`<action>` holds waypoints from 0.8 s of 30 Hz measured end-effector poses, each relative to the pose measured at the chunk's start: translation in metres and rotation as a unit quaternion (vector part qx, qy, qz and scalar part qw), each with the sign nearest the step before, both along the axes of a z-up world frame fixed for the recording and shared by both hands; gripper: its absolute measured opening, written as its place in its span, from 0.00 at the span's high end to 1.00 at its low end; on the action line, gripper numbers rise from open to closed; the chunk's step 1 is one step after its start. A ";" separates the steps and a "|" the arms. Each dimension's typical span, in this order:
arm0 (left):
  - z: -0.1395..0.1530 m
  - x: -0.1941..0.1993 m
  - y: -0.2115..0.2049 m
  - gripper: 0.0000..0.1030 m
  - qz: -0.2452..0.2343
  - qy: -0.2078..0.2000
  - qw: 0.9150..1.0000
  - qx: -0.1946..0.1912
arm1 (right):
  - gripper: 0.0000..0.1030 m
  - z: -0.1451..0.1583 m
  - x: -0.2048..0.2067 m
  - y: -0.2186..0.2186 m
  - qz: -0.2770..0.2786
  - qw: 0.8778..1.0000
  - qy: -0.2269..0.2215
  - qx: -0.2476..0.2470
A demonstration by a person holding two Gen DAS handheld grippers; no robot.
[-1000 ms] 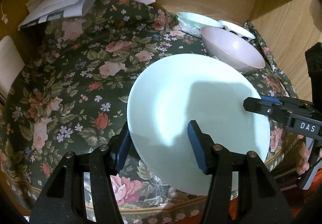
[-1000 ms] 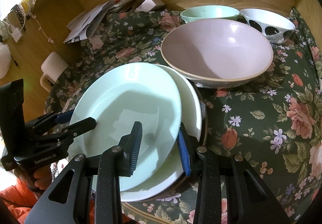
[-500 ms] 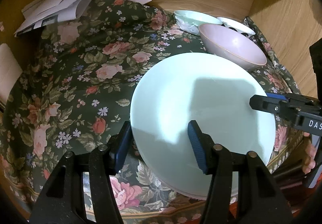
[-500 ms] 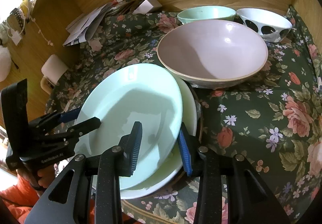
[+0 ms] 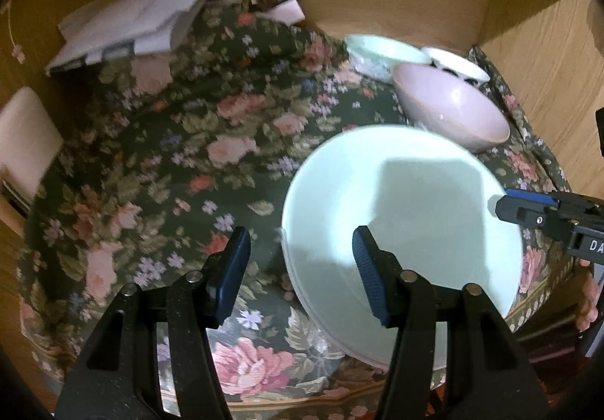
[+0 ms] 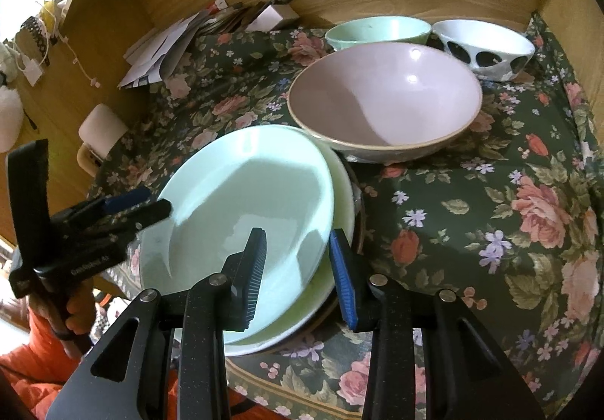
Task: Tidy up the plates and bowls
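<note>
mint plate (image 6: 241, 193), glossy, stacked crooked

A floral tablecloth (image 6: 490, 201) covers the table; plates (image 6: 241, 201) lie lower left, three bowls (image 6: 385, 99) upper right, seemingly papers (image 6: 162, 50) upper left.

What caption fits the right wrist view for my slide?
Open right gripper straddles the rim of a mint plate stacked on another plate, pink bowl behind.

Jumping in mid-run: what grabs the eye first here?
The pale green plate on a stack at the near table edge, with both grippers, left and right, open at its rim. Behind it sits a big pink bowl, on the dark floral tablecloth.
</note>
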State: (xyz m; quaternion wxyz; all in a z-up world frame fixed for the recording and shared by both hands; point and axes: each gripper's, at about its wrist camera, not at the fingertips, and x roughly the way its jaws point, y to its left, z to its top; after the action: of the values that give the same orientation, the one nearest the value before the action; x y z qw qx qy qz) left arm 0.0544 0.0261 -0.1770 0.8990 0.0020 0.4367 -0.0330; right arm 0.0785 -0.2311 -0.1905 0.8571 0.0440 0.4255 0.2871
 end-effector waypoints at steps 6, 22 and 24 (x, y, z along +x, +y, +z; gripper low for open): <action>0.024 0.002 -0.002 0.46 0.004 -0.032 0.999 0.008 | 0.64 0.011 -0.001 -0.010 -0.017 1.000 -0.022 -0.003; 0.053 0.039 -0.037 0.19 -0.016 -0.080 0.997 0.009 | 0.54 0.047 0.011 -0.044 -0.070 0.994 -0.085 0.025; 0.057 0.045 -0.043 0.13 -0.019 -0.087 0.996 0.008 | 0.54 0.050 0.014 -0.048 -0.073 0.993 -0.087 0.028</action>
State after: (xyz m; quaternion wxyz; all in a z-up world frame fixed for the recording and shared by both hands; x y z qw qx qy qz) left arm 0.0995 -0.0168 -0.1202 0.9328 0.0201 0.3568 -0.0466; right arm 0.0927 -0.2793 -0.1407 0.9079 0.0734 0.3371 0.2382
